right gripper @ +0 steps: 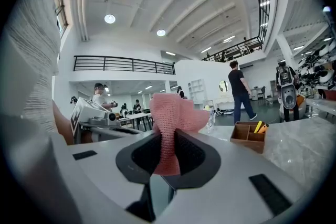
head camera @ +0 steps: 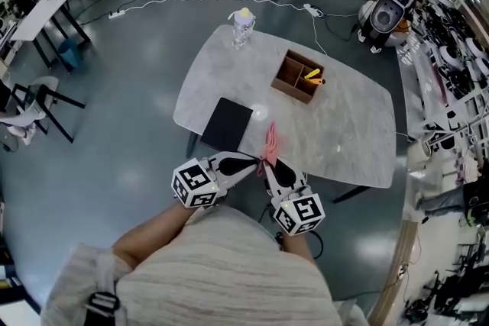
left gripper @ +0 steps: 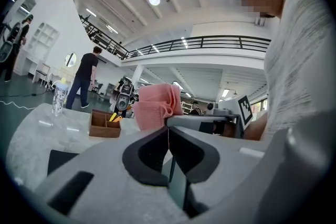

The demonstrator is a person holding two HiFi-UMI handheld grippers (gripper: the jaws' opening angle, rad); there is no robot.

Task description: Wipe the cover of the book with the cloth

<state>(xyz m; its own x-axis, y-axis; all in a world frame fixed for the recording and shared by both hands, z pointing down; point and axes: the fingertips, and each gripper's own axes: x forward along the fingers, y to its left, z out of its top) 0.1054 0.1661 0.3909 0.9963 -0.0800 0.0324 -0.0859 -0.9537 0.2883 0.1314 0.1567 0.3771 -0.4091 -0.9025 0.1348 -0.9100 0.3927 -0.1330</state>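
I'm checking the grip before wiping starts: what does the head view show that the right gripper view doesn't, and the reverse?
Only the head view shows the black book, lying flat on the table with nothing on its cover. Only the right gripper view shows the right gripper with its jaws pressed onto the pink cloth, which bunches up past the tips. Both views show that cloth, the table and the wooden box with yellow things inside.

Knitted pink cloth (right gripper: 170,118), matt black book (head camera: 227,124), glossy marbled table (head camera: 344,126)
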